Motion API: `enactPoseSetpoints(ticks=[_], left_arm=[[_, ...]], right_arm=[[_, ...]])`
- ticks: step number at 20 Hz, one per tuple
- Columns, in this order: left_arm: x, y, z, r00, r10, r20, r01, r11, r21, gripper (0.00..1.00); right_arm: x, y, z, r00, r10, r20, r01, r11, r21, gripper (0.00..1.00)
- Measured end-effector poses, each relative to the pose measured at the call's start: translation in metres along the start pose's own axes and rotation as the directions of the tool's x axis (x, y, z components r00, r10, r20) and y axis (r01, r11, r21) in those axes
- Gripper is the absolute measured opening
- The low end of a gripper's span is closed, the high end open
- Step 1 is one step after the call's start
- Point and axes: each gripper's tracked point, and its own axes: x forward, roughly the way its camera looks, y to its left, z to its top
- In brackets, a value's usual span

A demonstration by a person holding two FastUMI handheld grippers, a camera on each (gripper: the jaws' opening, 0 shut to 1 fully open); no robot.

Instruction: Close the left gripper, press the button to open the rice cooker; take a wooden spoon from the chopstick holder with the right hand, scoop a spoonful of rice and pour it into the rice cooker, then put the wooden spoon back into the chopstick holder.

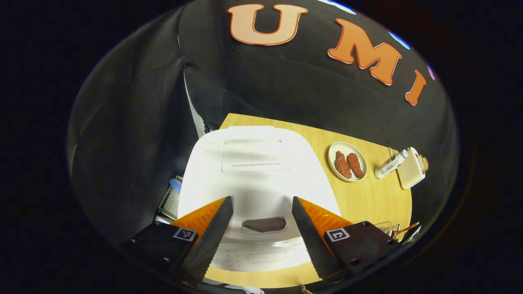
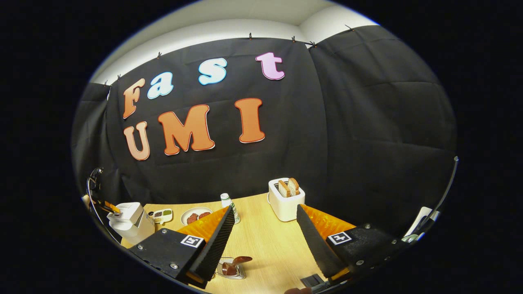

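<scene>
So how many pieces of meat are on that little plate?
2. Both lie side by side on the white plate, right of the rice cooker: the left piece of meat and the right piece of meat. None looks hidden.

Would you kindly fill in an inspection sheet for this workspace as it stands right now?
Surface: wooden table, bare in the middle.
Job's things: white rice cooker, lid down, dark button unpressed; chopstick holder with wooden spoon inside.
Clutter: plate with two meat pieces, bottle, toaster with bread, small condiment dish.
Grippers: left gripper open over the button; right gripper open, holding nothing.
Cables: nothing seen.
Surroundings: black cloth wall.
</scene>
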Motion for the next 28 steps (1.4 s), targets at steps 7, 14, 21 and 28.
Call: enactPoseSetpoints(ticks=[7,14,21,28], left_arm=[[0.006,0.007,-0.014,0.998,0.044,-0.043,-0.042,0.998,0.043,0.99],[0.012,0.011,-0.011,0.998,0.041,0.054,-0.044,0.997,0.057,1.00],[-0.002,0.018,-0.010,0.995,0.070,0.071,-0.074,0.995,0.061,0.99],[-0.098,0.001,0.074,0.910,0.070,0.408,-0.070,0.997,-0.013,1.00]], right_arm=[[0.007,0.008,-0.006,0.999,0.027,-0.024,-0.027,1.000,-0.005,0.95],[0.017,0.022,-0.010,0.998,0.054,-0.034,-0.055,0.998,-0.026,0.95],[0.021,0.036,-0.007,0.997,0.078,-0.017,-0.078,0.997,0.006,0.95],[0.021,0.041,0.018,0.996,0.080,0.029,-0.080,0.997,-0.004,0.95]])
